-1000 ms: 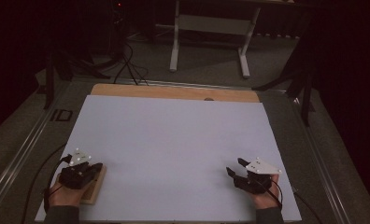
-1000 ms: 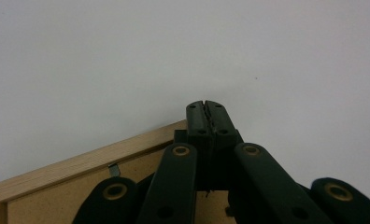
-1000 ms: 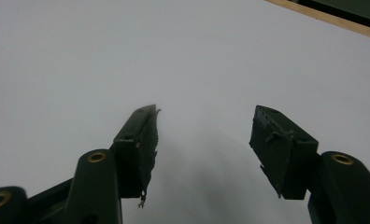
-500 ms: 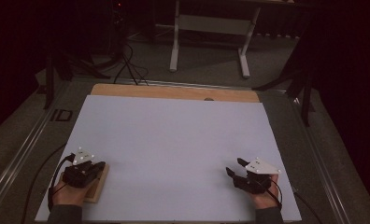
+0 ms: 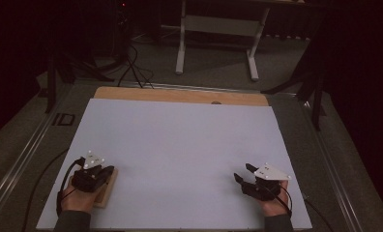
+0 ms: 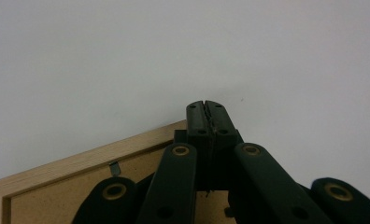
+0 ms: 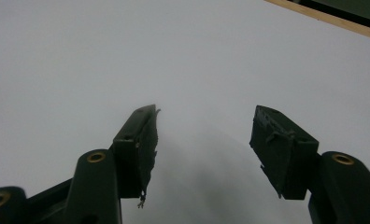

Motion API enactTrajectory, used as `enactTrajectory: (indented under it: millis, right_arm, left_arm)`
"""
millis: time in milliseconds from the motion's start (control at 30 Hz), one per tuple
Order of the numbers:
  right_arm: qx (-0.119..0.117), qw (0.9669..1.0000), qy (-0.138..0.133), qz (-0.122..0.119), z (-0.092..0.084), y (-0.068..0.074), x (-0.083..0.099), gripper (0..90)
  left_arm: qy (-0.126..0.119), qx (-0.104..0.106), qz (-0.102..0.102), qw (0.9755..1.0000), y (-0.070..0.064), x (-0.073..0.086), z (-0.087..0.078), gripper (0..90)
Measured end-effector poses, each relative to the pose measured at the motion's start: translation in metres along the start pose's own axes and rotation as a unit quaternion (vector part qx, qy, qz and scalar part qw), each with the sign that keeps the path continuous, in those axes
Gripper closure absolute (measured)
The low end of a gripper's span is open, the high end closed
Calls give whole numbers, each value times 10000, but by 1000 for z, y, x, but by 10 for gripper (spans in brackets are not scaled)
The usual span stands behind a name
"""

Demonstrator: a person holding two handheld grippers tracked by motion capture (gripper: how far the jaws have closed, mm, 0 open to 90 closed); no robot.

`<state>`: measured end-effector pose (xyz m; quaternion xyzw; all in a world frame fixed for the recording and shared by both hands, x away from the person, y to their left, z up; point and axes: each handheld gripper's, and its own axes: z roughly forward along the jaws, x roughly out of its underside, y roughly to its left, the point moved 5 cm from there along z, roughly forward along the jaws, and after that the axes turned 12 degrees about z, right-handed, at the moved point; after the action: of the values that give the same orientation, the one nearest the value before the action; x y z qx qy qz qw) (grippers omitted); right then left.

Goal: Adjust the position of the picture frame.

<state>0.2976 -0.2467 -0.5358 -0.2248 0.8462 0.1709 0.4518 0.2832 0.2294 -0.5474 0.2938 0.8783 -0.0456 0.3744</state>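
Note:
A small wooden frame [image 5: 107, 192] lies back-up near the front left corner of the white sheet [image 5: 180, 145]. My left gripper [image 5: 110, 170] rests over it, held by a hand. In the left gripper view the frame's light rim [image 6: 80, 161] and brown backing run under the jaws. That gripper [image 6: 206, 108] is shut with nothing between the tips, which reach just past the rim over the sheet. My right gripper [image 5: 242, 172] lies at the front right, also in a hand. Its jaws [image 7: 204, 135] stand open over bare white sheet.
The sheet covers a wooden tabletop whose far strip [image 5: 180, 95] shows. A metal rail [image 5: 30, 145] runs along the table's left side. Beyond the table stand a white desk frame [image 5: 218, 38] and dark stands with cables on the floor.
My left gripper has edged slightly to the right over the wooden frame. The right gripper has stayed put.

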Motion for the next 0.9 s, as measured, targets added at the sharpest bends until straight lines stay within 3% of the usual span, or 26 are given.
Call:
enactTrajectory:
  millis: [900]
  right_arm:
    - [8, 10000, -43, 30, -1, -2, -1, 401]
  left_arm:
    - [33, 274, 433, 9987, -31, -56, 45, 899]
